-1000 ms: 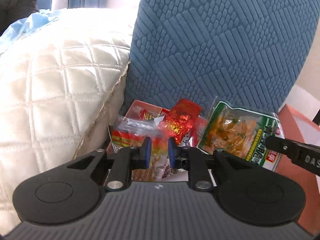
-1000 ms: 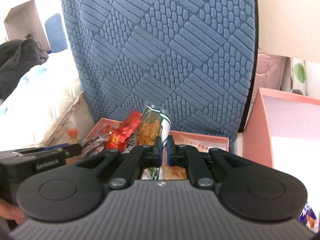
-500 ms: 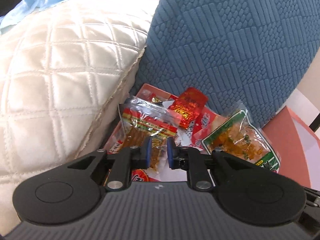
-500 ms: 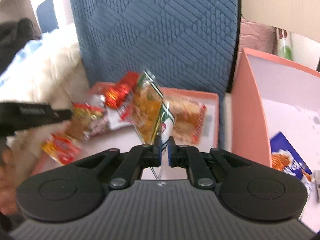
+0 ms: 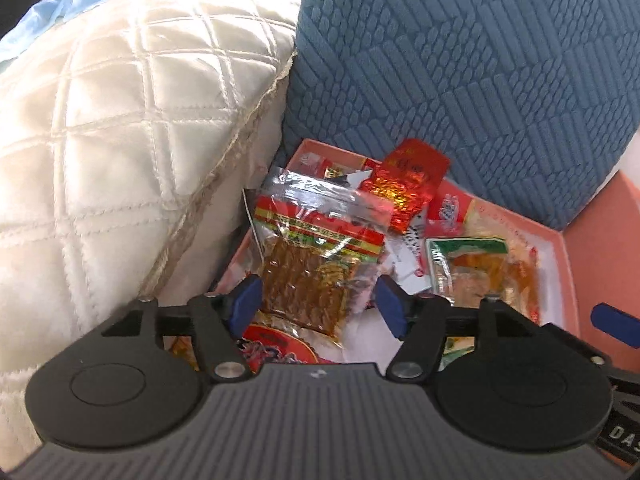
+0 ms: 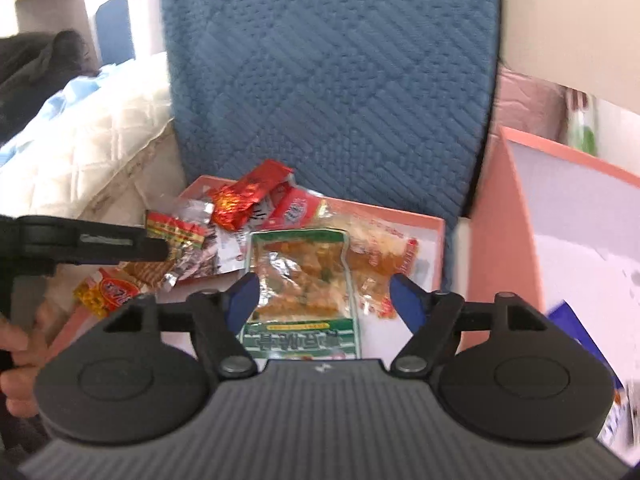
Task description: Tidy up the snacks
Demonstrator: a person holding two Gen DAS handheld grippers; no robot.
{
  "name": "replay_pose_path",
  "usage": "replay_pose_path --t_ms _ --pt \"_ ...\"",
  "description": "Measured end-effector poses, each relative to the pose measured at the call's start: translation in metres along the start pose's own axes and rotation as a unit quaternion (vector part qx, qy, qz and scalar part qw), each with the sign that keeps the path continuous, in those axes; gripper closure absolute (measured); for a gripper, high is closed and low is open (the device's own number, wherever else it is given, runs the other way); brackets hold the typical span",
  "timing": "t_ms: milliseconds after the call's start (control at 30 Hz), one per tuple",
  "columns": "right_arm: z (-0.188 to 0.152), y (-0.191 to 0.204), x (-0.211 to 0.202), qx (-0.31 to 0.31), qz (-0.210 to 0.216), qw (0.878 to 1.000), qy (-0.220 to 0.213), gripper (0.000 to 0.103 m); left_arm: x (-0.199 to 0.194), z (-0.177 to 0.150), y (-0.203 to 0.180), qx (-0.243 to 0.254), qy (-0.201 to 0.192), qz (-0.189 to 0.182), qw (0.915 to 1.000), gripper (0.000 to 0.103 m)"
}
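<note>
left gripper (image 5: 316, 300) jaws opening, clear strip-snack packet (image 5: 316, 256) loose between, long axis running ahead | right gripper (image 6: 324, 300) jaws opening, green-edged packet (image 6: 300, 280) released just ahead, lengthwise | both in pink tray (image 6: 434, 236)

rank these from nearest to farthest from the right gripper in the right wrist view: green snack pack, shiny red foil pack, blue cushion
1. Green snack pack: lying flat in the pink tray between the opening jaws of the right gripper.
2. Shiny red foil pack: at the tray's back, to the left.
3. Blue cushion: upright behind the tray.
</note>
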State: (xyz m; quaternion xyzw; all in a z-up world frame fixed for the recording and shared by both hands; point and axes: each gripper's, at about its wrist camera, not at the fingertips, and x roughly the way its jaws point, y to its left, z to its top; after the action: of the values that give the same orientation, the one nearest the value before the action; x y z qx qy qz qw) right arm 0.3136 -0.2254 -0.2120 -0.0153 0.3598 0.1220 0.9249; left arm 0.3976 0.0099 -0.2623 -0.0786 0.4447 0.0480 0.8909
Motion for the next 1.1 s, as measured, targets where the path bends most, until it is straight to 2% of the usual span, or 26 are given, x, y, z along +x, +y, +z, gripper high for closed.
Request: replay_pose_path --t_ms 67,100,167,267,400,500,600,767,933,1100 --pt "0.001 0.003 0.013 -0.002 0.007 1.0 0.017 0.028 0.006 0.002 0.003 -0.004 0.008 0.002 1.0 0.034" --pt "0.003 0.002 0.019 -0.001 0.011 1.0 0.028 0.018 0.01 0.003 0.004 -0.007 0.014 -0.002 0.9999 0.034" --pt "0.005 0.002 0.029 0.003 0.011 0.999 0.037 0.014 0.015 0.003 0.003 -0.002 0.025 0.004 0.9997 0.033" --pt "0.009 0.0 0.04 0.009 0.007 0.999 0.042 0.014 0.018 0.003 -0.001 0.015 0.025 0.006 0.9995 0.026" --pt "0.022 -0.007 0.056 0.036 0.016 0.998 0.046 0.014 0.023 -0.001 -0.007 0.036 0.028 0.019 0.9988 0.024" --pt "0.029 -0.015 0.07 0.051 0.03 0.996 0.066 0.014 0.023 -0.005 -0.012 0.054 0.027 0.02 0.998 0.018" --pt "0.034 -0.012 0.079 0.04 0.051 0.994 0.082 0.014 0.025 -0.008 -0.017 0.066 0.027 0.029 0.997 0.017" --pt "0.038 0.002 0.096 -0.003 0.037 0.994 0.1 0.014 0.027 -0.009 -0.021 0.094 0.022 0.051 0.9941 0.017" --pt "0.036 -0.001 0.112 0.007 0.031 0.992 0.123 0.014 0.029 -0.008 -0.02 0.115 0.023 0.071 0.9906 0.017" --pt "0.036 0.003 0.115 -0.001 0.029 0.993 0.116 0.014 0.029 -0.009 -0.019 0.121 0.028 0.074 0.9895 0.017"
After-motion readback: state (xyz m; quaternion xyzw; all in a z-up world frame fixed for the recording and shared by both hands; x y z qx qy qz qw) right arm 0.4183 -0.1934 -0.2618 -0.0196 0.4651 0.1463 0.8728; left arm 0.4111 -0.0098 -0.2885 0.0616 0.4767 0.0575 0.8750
